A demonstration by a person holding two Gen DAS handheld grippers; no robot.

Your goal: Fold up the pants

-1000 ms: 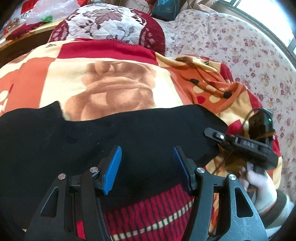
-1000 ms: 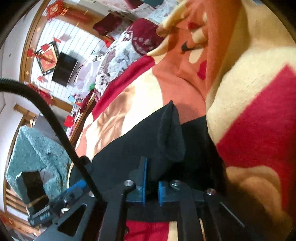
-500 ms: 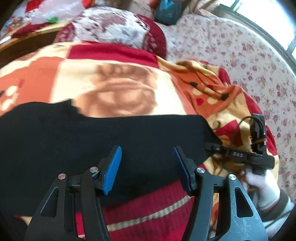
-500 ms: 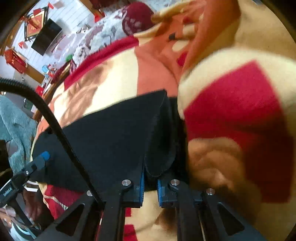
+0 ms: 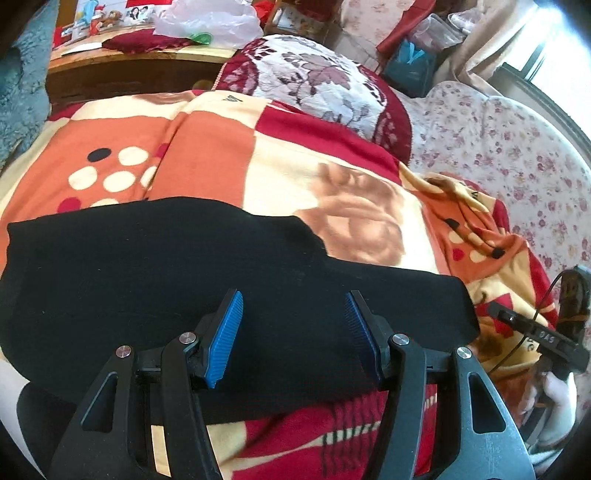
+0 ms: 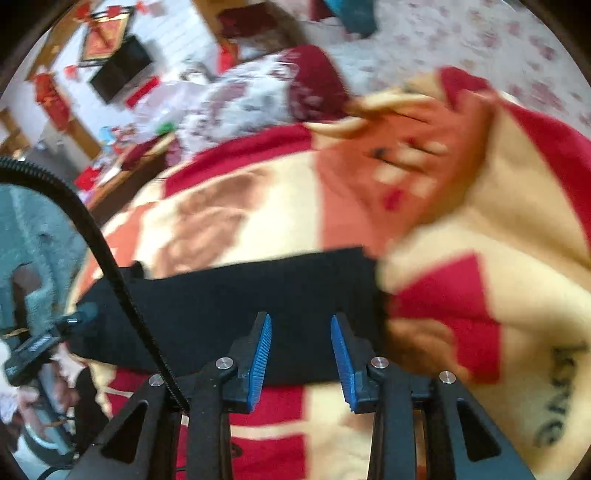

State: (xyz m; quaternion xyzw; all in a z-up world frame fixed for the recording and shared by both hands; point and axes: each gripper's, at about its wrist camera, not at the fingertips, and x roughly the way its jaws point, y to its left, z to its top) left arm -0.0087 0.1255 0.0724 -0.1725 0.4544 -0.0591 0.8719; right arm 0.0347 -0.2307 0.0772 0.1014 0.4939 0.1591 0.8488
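Your left claw point(image 5: 293, 334) is spread wide, blue pads point(image 5: 225, 339) apart, holding nothing. It hovers over the near edge of the pants point(image 5: 184, 288). The pants are black and lie flat across the blanket point(image 5: 207, 155) on the bed, running left to right; the far edge steps down toward the right, so the left part looks deeper than the right. The right end of the pants stops just short of your right claw point(image 5: 517, 321), which shows at the right edge of the left wrist view with a gloved hand point(image 5: 557, 391) under it.

Your right claw point(image 6: 301, 350) is also spread, pads point(image 6: 260, 358) apart, gripping nothing. From its camera the pants point(image 6: 240, 306) sit just beyond the fingertips as a dark band across the blanket point(image 6: 258, 206); that frame is motion-blurred, so cloth detail can't be read. A raised fold of blanket point(image 6: 480, 258) sits just right of the pants' end. A black cable point(image 6: 107, 258) arcs across the left of that view.

Far side: a floral pillow point(image 5: 314, 81) at the head of the bed, a flowered sheet point(image 5: 498, 147) to the right, and a wooden desk point(image 5: 129, 66) far left carrying a plastic bag point(image 5: 210, 20).
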